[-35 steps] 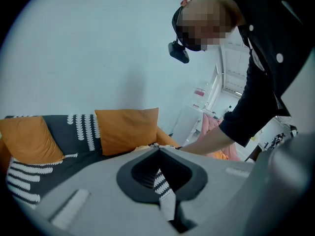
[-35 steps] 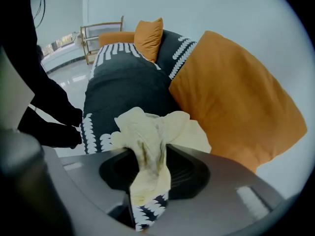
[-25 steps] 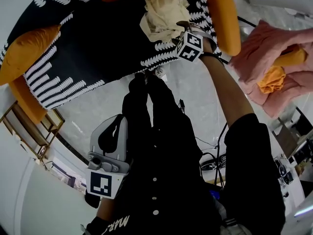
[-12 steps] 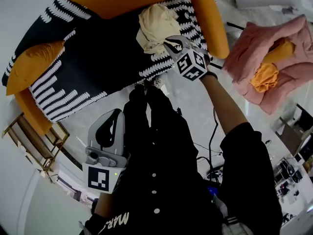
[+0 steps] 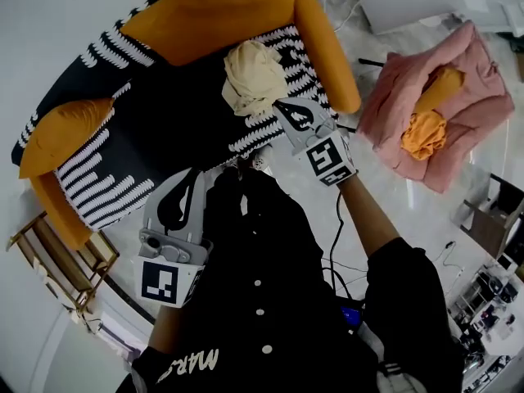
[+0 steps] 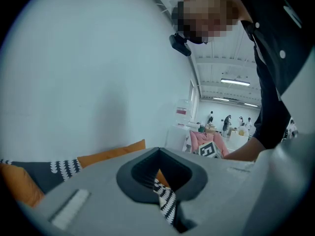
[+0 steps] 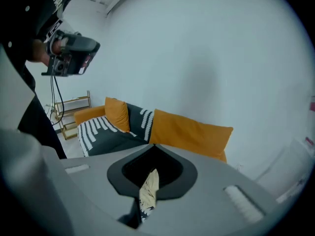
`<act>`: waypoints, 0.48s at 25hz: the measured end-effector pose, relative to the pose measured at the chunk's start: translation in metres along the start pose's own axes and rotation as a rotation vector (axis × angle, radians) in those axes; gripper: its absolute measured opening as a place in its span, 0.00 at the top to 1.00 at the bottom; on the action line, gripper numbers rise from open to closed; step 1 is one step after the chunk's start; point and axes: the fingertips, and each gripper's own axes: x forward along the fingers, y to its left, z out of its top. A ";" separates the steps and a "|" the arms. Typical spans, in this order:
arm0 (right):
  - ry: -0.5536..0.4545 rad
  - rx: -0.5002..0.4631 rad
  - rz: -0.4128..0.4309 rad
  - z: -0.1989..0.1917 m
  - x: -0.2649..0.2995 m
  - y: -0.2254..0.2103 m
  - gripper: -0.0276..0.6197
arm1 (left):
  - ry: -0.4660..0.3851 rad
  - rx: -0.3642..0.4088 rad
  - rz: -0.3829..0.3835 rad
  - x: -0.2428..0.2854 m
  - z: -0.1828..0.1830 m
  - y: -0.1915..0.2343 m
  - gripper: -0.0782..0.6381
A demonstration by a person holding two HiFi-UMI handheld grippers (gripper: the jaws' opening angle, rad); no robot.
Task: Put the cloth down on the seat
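A crumpled cream cloth (image 5: 250, 76) lies on the sofa seat (image 5: 164, 113), on the black-and-white patterned throw near the right armrest. My right gripper (image 5: 279, 105) is shut, its tips just short of the cloth's near edge; I see nothing between them. In the right gripper view the cloth (image 7: 149, 187) shows through the slit of the right gripper (image 7: 152, 149), lying beyond it. My left gripper (image 5: 192, 175) hangs shut and unloaded over the floor in front of the sofa. The left gripper (image 6: 158, 151) frames a strip of the patterned throw (image 6: 166, 200).
The sofa has orange arms and back (image 5: 221, 6) and an orange cushion (image 5: 61, 133) at its left end. A pink heap with an orange cloth (image 5: 426, 113) lies on the floor at right. A wire shelf (image 5: 57, 252) stands at lower left. Cables (image 5: 340, 244) trail by my feet.
My right gripper has drawn back from the cloth toward me, leaving the cloth lying on the seat. The left gripper has risen slightly toward the sofa.
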 end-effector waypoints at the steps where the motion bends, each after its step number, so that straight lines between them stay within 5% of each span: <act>1: -0.015 0.011 -0.018 0.009 -0.009 -0.002 0.91 | -0.022 0.010 -0.004 0.001 0.007 0.000 0.89; 12: -0.257 0.145 -0.203 0.100 -0.116 -0.009 0.91 | -0.093 0.087 -0.007 -0.006 0.050 0.009 0.89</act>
